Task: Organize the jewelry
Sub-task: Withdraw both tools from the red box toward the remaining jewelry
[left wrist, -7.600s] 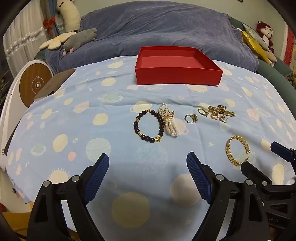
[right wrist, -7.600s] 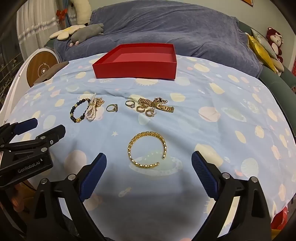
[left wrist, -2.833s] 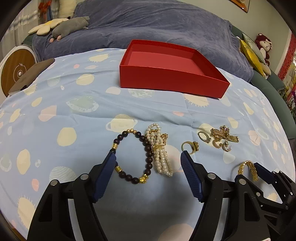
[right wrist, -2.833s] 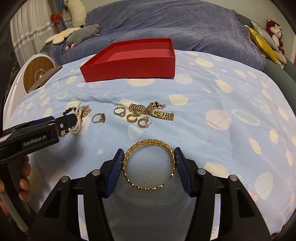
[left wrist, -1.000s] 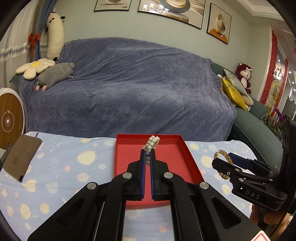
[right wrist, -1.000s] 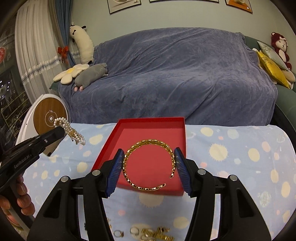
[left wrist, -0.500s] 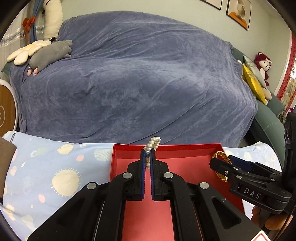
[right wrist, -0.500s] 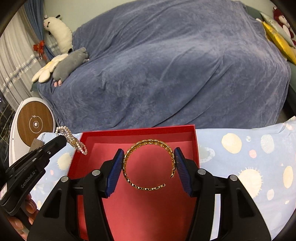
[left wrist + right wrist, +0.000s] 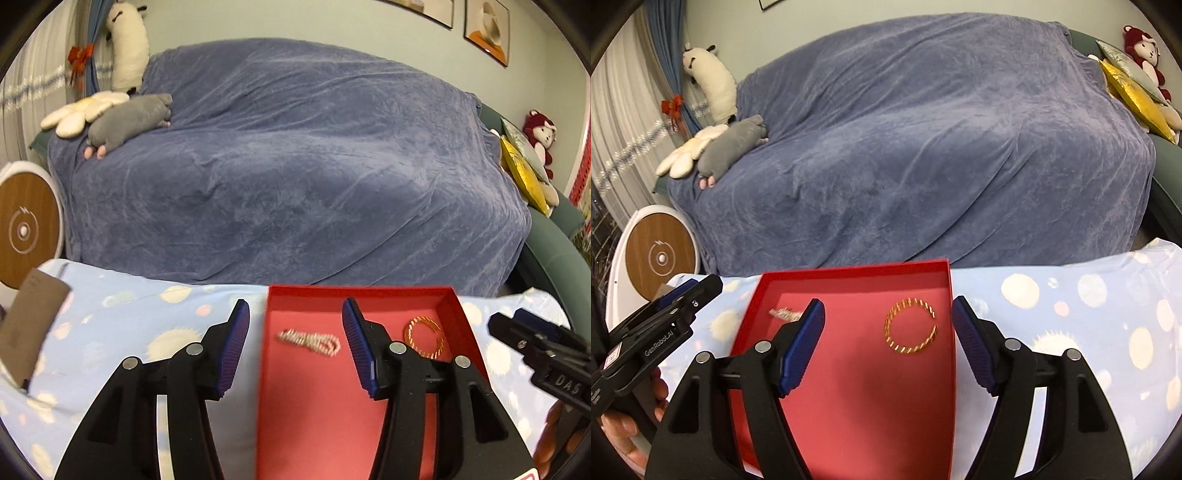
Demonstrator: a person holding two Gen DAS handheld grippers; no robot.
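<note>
A red tray (image 9: 461,314) (image 9: 951,295) sits on the blue patterned cloth at the table's far edge. Inside it lie a pearl bracelet (image 9: 309,339) (image 9: 783,314) on the left and a gold bangle (image 9: 424,336) (image 9: 911,326) on the right. My left gripper (image 9: 293,343) is open and empty, hovering over the tray's left wall above the pearls. My right gripper (image 9: 888,343) is open and empty above the tray, with the bangle between its fingers in view. Each gripper shows at the edge of the other's view (image 9: 543,350) (image 9: 665,325).
A sofa under a blue-grey throw (image 9: 295,166) stands just beyond the table. Plush toys (image 9: 125,118) lie on its left, cushions and a red monkey (image 9: 539,133) on its right. A round wooden-faced device (image 9: 22,229) and a brown card (image 9: 29,321) are at left.
Both grippers have opened. The pearl bracelet has dropped from the left one and the gold bangle from the right one; both now lie in the red tray.
</note>
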